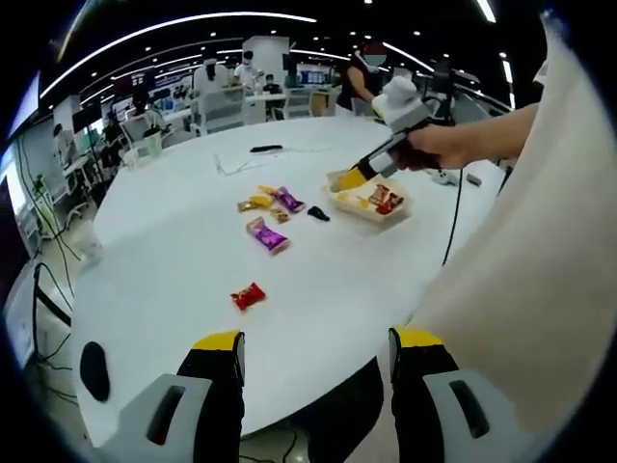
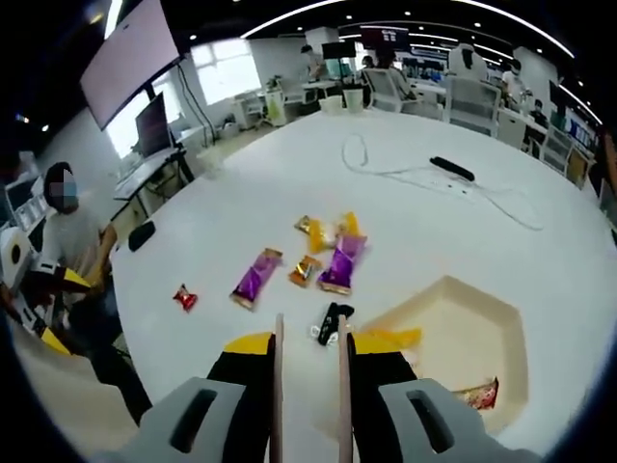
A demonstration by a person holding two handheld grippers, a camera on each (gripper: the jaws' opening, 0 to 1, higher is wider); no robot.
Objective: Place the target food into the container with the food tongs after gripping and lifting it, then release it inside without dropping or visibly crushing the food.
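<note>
**A:** Nearest first: your left gripper hangs at the edge of the white table. Its yellow-tipped jaws are spread wide with nothing between them.

**B:** And your right gripper is clamped on the food tongs. The two thin blades run forward between its jaws with a narrow gap between them. I see no food in that gap.

**A:** Just at the right blade's tip lies a small black piece. You can't tell from here whether the blade touches it.

**B:** To the right of that, a yellow packet rests on the near rim of the container. A red-wrapped snack lies inside, by the near wall.

**A:** In the left gripper view your hand holds the right gripper with its tips over the container's near corner. Your pale sleeve covers the right side of that view.

**B:** Beyond your tongs, the loose food is on the table, outside the container. One purple packet is to the left and another purple one is straight ahead. A small orange piece sits between them, and a red candy lies well off to the left.

**A:** Farther on is a cluster of yellow wrappers. Which of these is your target I can't tell.

**B:** Farthest out, a black remote and a loose cable lie on the table.
</note>
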